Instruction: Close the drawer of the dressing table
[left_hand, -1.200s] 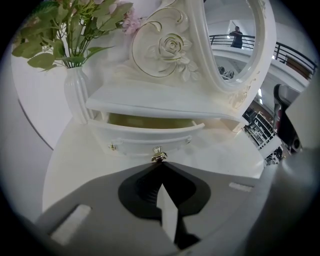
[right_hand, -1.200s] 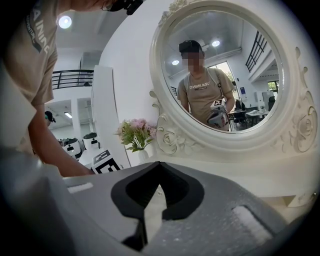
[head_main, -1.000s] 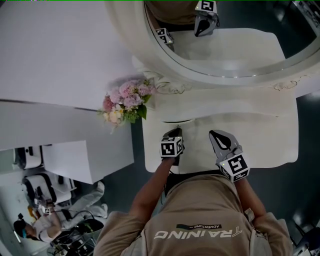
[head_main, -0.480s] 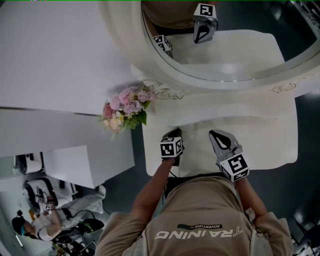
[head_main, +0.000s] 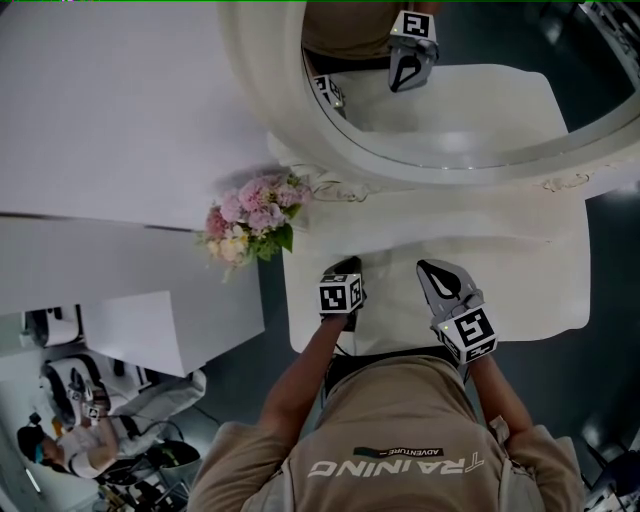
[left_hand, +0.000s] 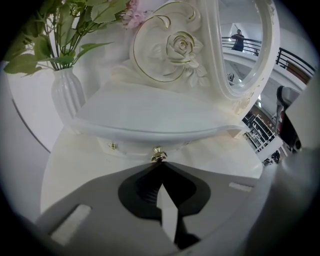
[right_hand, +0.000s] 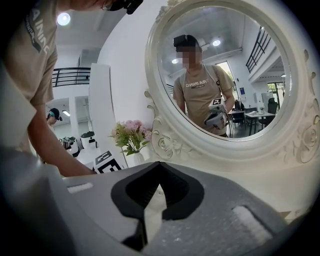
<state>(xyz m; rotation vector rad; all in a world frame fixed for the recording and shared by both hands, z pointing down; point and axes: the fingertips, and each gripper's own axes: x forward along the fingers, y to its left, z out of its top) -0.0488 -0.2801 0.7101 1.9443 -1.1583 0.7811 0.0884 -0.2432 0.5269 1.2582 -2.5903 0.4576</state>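
Clenching on nothing, the left gripper (left_hand: 161, 166) holds its grey tips just behind one round brass knob (left_hand: 159, 154) of two on the glossy cream drawer (left_hand: 132, 148); the right gripper (right_hand: 156, 167) is clenched empty too.

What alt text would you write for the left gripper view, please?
The left gripper, jaws together, points at a small gold knob on the white drawer front. A ribbed white vase of flowers stands at left, an oval mirror at upper right.
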